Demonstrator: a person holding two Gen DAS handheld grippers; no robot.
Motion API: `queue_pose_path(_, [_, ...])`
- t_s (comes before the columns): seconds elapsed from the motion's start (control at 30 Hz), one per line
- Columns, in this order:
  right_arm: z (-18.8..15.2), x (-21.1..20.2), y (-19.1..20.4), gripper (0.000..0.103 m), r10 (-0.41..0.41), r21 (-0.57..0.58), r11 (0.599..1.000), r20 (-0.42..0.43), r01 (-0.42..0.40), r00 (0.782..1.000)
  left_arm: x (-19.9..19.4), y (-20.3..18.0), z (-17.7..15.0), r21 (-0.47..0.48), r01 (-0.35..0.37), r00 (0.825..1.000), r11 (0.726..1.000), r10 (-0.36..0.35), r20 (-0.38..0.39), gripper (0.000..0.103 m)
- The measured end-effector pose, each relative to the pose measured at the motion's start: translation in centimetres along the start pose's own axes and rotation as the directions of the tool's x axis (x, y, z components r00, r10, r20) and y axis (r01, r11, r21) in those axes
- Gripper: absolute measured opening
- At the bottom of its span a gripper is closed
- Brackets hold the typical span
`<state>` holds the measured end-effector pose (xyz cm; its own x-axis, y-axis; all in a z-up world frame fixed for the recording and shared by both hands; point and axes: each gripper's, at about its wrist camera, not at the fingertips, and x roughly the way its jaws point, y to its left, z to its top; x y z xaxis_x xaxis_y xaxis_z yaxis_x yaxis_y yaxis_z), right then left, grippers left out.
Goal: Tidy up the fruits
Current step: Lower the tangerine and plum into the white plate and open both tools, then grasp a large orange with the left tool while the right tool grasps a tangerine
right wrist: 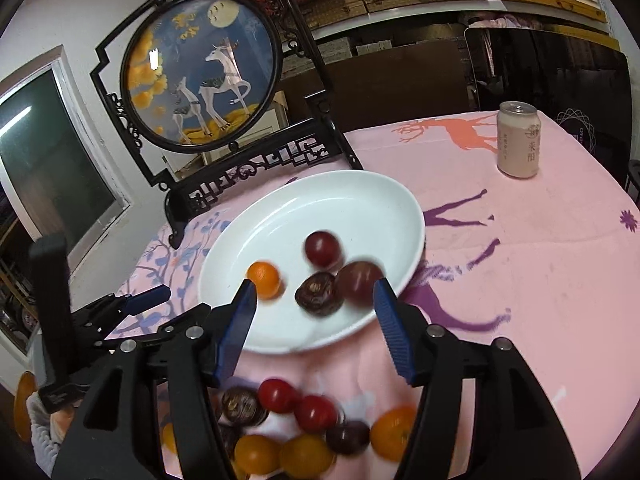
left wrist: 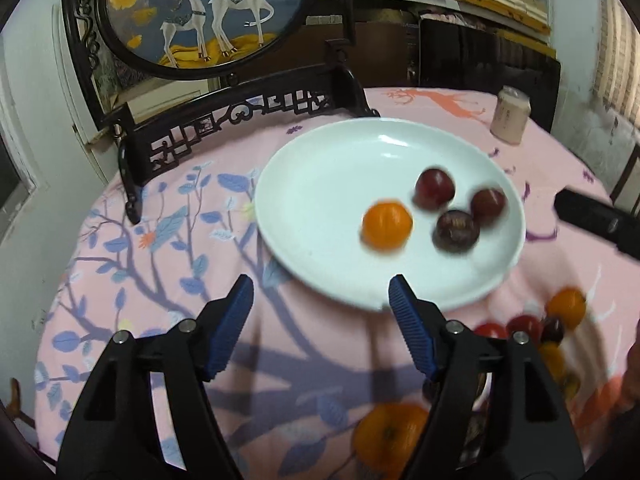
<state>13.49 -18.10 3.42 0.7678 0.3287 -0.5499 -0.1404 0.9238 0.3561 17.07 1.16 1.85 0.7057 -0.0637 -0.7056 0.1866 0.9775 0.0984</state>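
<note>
Your right hand-held gripper (right wrist: 314, 306), jaws wide and empty, hangs just above the loose fruits (right wrist: 312, 428) heaped on the tabletop (right wrist: 540, 280) before the plate (right wrist: 280, 216), nearer them than your left hand-held gripper (left wrist: 320, 300), equally wide and empty.

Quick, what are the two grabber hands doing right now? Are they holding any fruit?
Left gripper: open, holding nothing, near the round white plate.
Right gripper: open, holding nothing.

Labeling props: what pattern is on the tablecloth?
Pink tablecloth printed with purple and coral deer, plus blue leafy branches near the plate. Clearest in the right wrist view.
</note>
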Motion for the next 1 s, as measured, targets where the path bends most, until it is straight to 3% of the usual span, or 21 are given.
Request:
queue_pose_path(0.13, [-1.6, -1.5, -0.3, 0.068, 0.0, 0.008, 1.0, -0.004, 0.0, 1.0, -1.3, -0.3, -2.1, 0.031, 0.044, 0.999, 0.999, -0.044, -0.024, 0.075])
queue_pose_path(0.23, [-2.5, -2.6, -0.5, 0.068, -0.01, 0.003, 1.0, -0.001, 0.01, 1.0, -2.6, -0.5, -4.1, 0.068, 0.026, 0.999, 0.997, -0.025, -0.021, 0.086])
queue_pose_path(0.4, [-3.8, -4.1, -0.8, 0.068, -0.009, 0.013, 1.0, -0.004, 0.009, 1.0, -3.1, -0.3, -5.1, 0.061, 0.069, 0.997, 0.996, -0.067, -0.022, 0.088])
queue_pose_path(0.53, [-4.1, -4.8, -0.6, 0.084, -0.032, 0.001, 0.999, 0.015, 0.032, 0.999, -2.7, -0.1, -5.3, 0.04, 0.105, 0.994, 0.994, -0.104, -0.044, 0.093])
queue_pose_path(0.7, [-4.0, -4.8, -0.9, 0.084, -0.054, -0.006, 0.999, 0.013, 0.054, 0.998, -2.5, -1.1, -5.8, 0.081, 0.136, 0.989, 0.987, -0.13, -0.07, 0.093])
queue_pose_path(0.8, [-4.1, -4.3, -1.3, 0.084, -0.059, 0.005, 0.998, -0.009, 0.059, 0.998, -2.5, -2.0, -6.2, 0.123, 0.096, 0.994, 0.988, -0.089, -0.061, 0.094])
queue_pose_path(0.93, [-4.2, -4.2, -1.5, 0.084, -0.065, 0.013, 0.998, -0.017, 0.065, 0.998, -1.6, -0.2, -6.4, 0.059, 0.099, 0.99, 0.993, -0.092, -0.109, 0.092])
queue_pose_path(1.0, [-4.2, -4.1, -1.7, 0.084, -0.068, 0.019, 0.997, -0.024, 0.069, 0.997, -1.4, 1.1, -6.4, 0.032, 0.044, 0.993, 0.999, -0.04, -0.107, 0.092])
